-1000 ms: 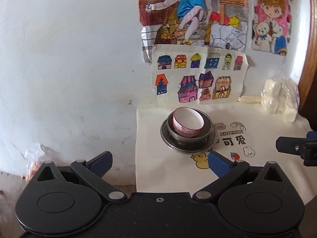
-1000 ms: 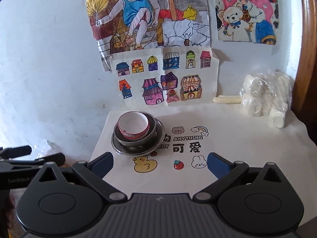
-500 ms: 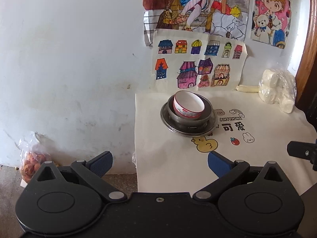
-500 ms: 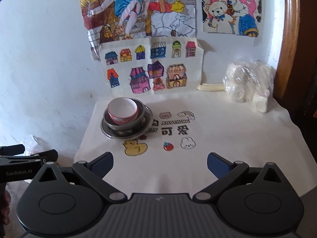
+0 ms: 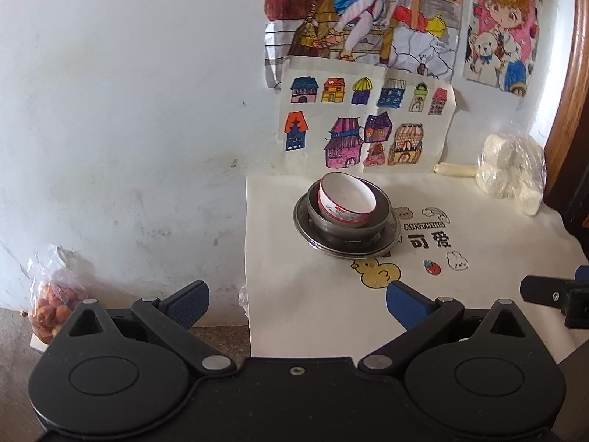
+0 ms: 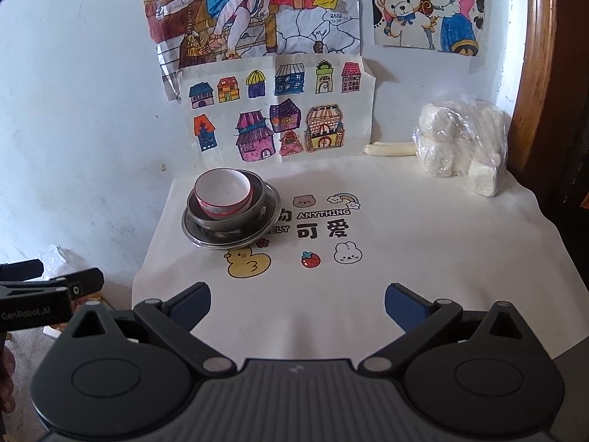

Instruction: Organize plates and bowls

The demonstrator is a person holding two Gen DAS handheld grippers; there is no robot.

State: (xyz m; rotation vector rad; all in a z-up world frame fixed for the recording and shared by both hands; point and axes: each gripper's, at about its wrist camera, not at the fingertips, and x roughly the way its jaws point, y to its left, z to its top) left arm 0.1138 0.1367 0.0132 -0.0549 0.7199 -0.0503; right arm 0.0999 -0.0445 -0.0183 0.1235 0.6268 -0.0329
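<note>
Ahead in the left wrist view: left gripper (image 5: 296, 300) spread wide, empty, well short of the white bowl (image 5: 347, 200) nested in a metal bowl (image 5: 349, 221) on a metal plate (image 5: 346, 246), up and right. Likewise in the right wrist view: right gripper (image 6: 297, 302) spread, empty, stack of white bowl (image 6: 222, 193), metal bowl (image 6: 228, 221) and metal plate (image 6: 230, 239) far ahead, leftward on the tablecloth (image 6: 405, 276).

Both grippers draw back from the table: the stacked dishes (image 6: 230, 213) sit farther away in each wrist view, and more of the cartoon-printed cloth (image 6: 405, 258) shows.
</note>
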